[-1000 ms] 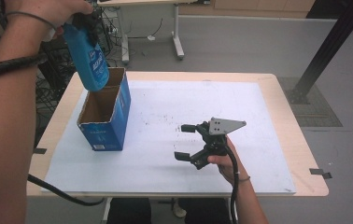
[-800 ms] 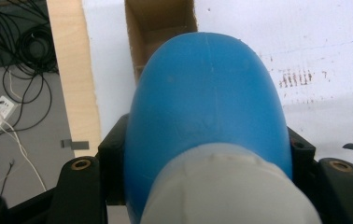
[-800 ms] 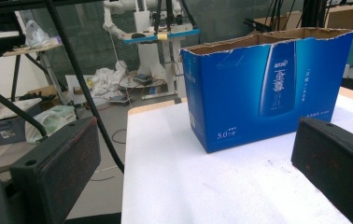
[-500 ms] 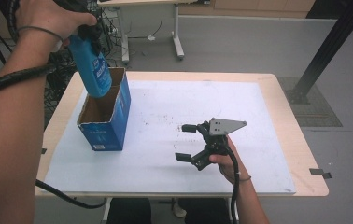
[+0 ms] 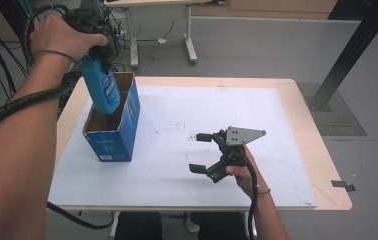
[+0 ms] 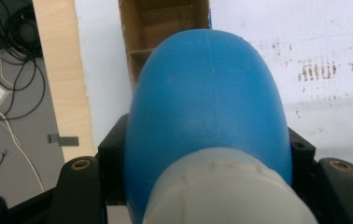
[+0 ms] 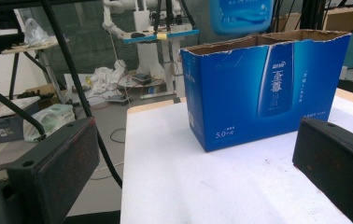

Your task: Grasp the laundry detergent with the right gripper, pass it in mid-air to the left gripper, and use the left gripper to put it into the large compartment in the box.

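High view had the left gripper clamped on a blue bottle, its lower end already dipping into the open top of the blue carton at the bench's left side. Left gripper view showed its fingers pressed to both sides of the bottle near the pale cap end, the carton mouth straight below. Risks, as I judged them: the bottle sat tilted, so its base could catch the torn cardboard rim or an inner divider and tip or shove the light carton, since nothing braced it; a smooth rounded bottle could also slip in the grip. The right gripper rested idle mid-bench, fingers spread wide, nothing between them. Right gripper view showed white Chinese lettering on the carton that I couldn't read, plus "5.0" on its lower left; the bottle label was too small to read.
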